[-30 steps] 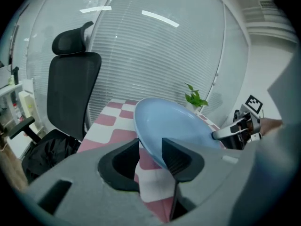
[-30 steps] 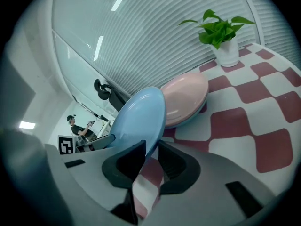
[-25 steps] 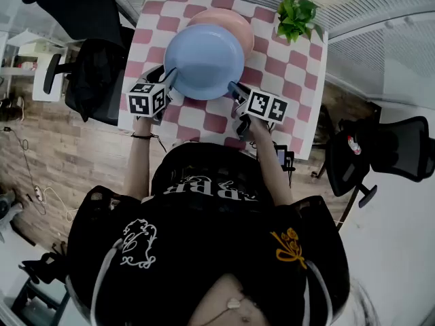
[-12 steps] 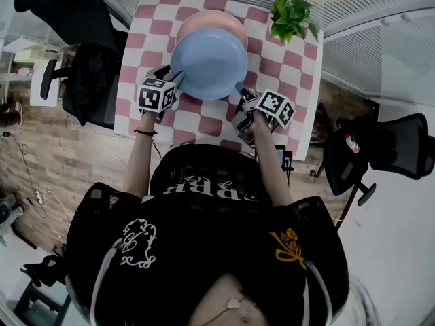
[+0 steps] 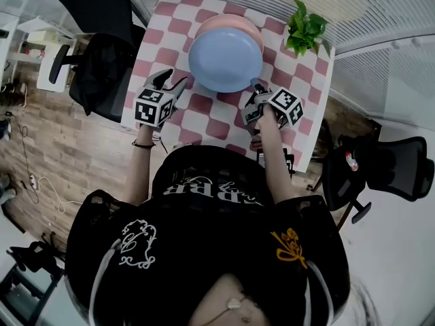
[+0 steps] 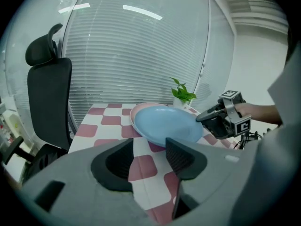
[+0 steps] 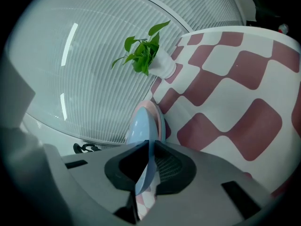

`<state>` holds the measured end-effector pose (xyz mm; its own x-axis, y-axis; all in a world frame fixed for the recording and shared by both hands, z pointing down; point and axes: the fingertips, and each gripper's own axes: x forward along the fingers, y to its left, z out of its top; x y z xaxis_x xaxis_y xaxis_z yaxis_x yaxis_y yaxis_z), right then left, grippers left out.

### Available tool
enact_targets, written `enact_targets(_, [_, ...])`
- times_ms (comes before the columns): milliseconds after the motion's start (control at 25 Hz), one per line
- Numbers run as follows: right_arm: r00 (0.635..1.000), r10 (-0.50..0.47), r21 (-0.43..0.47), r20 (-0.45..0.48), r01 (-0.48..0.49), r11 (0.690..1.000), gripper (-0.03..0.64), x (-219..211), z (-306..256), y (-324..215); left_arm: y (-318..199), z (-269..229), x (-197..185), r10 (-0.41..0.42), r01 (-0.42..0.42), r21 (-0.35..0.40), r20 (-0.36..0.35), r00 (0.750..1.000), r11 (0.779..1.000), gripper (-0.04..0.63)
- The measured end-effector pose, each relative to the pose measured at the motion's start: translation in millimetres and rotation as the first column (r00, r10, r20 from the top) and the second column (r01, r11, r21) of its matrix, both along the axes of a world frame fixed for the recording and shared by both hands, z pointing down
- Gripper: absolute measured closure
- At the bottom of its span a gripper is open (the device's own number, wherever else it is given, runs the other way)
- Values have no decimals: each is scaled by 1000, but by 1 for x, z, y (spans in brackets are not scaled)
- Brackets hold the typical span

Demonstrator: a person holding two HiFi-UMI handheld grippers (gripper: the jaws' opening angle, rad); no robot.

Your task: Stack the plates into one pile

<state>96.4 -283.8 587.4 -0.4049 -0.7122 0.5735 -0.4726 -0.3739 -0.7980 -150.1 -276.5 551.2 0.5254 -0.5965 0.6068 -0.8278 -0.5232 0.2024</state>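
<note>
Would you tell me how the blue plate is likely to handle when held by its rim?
Probably stiff: the blue plate shows no sag though the right gripper, whose jaws have just been closing, pinches only its rim. Its smooth surface looks slippery, so it may pivot or slide. It might chip if dropped onto the pink plate.

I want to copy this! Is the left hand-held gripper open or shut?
Open. Jaws of the left hand-held gripper have just been opening; only tablecloth shows between them.
</note>
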Motion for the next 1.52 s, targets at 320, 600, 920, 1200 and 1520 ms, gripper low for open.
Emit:
enact_targets(320, [994, 67, 20, -87, -66, 998, 577, 21, 2, -32, 32, -6, -5, -40, 40, -2, -27, 999, 999, 387])
enact_targets(600, [975, -22, 54, -222, 35, 998, 577, 12, 7, -47, 55, -7, 3, -25, 25, -8, -40, 999, 1000, 387])
enact_targets(920, [925, -153, 155, -347, 217, 964, 455, 2, -19, -27, 60, -23, -2, -37, 38, 30, -36, 999, 999, 387])
enact_targets(1200, [820, -233, 291, -523, 428, 856, 456, -12, -66, 4, 67, -35, 30, -12, 16, 61, -70, 997, 998, 387])
enact_targets(1520, [769, -317, 345, -556, 560, 754, 457, -26, -80, 42, 78, -53, 73, 18, -7, 109, -105, 994, 994, 387])
